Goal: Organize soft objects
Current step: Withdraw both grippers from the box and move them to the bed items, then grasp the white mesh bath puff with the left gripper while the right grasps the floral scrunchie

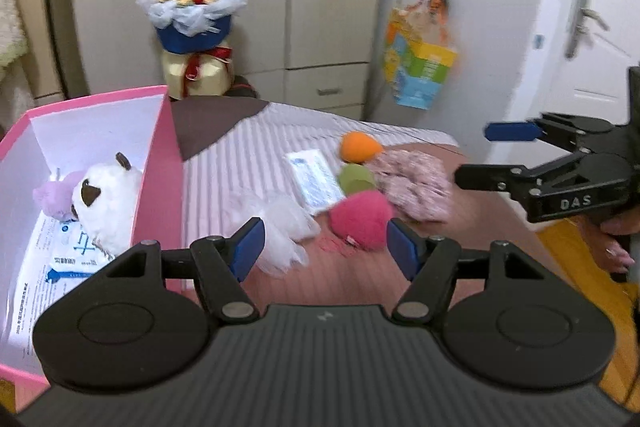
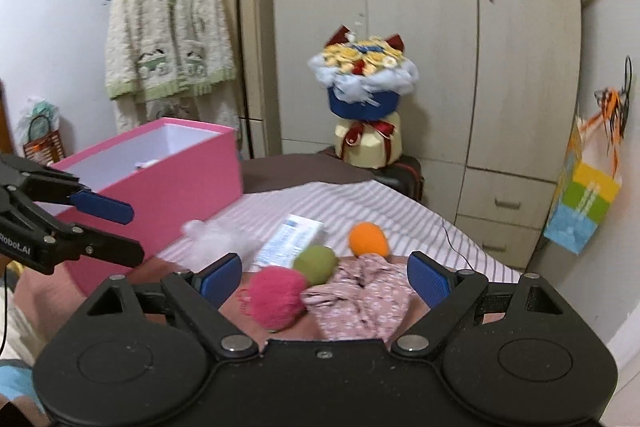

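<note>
1. Pink is the big cardboard box (image 1: pixel 160 163) on the left side of the bed. A white plush toy with brown patches (image 1: pixel 106 201), a small fluffy purple toy (image 1: pixel 54 199) and a white printed packet (image 1: pixel 72 255) already lie inside it. That part looks done.
2. Left out on the striped bed sheet (image 1: pixel 248 151) are a white gauzy soft thing (image 1: pixel 286 227), a flat white pack (image 1: pixel 314 181), a furry hot-pink ball (image 1: pixel 360 219), a green ball (image 1: pixel 356 177), an orange ball (image 1: pixel 360 146) and a crumpled pink flowered cloth (image 1: pixel 412 183). So 6 things are left, I think.
3. The left tongs (image 1: pixel 324 247) stand partly apart and hold nothing. The furry hot-pink ball sits just past the tips, nearer the right pad, and the white gauzy soft thing by the left pad.
4. The right tongs (image 2: pixel 324 281) stand wide and hold nothing. The furry hot-pink ball and the flowered cloth lie just ahead, between the pads but not touched.
</note>
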Tool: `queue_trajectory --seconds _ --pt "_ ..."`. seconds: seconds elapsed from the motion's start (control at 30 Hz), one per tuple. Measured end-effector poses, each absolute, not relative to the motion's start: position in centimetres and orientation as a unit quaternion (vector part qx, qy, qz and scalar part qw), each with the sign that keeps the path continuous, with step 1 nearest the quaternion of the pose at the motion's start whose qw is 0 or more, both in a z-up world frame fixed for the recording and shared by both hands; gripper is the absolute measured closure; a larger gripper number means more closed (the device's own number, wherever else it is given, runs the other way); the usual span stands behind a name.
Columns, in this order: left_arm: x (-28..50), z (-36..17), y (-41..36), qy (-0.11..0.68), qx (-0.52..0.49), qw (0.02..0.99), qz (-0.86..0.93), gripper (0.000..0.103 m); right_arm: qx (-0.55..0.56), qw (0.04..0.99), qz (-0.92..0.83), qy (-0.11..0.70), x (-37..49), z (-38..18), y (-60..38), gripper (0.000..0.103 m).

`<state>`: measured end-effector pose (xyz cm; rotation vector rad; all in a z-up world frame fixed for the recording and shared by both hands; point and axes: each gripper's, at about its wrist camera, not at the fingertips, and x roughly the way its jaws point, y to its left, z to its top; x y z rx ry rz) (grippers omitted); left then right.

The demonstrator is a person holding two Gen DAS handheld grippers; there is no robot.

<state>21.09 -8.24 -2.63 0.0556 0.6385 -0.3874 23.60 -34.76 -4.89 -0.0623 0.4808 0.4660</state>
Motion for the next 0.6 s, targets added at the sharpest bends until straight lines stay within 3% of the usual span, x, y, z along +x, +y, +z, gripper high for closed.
queue_trajectory --seconds 0.27,0.6 --pt "25.2 -5.9 -9.8 0.303 0.023 0.947 -0.105 0.037 -0.047 0.944 0.219 0.243 27.7 -8.5 -34.6 0.026" --pt "27.8 -8.5 -10.6 0.302 0.03 0.952 -0.043 0.037 -0.059 0.935 0.22 0.273 30.5 -11.5 -33.8 0.028"
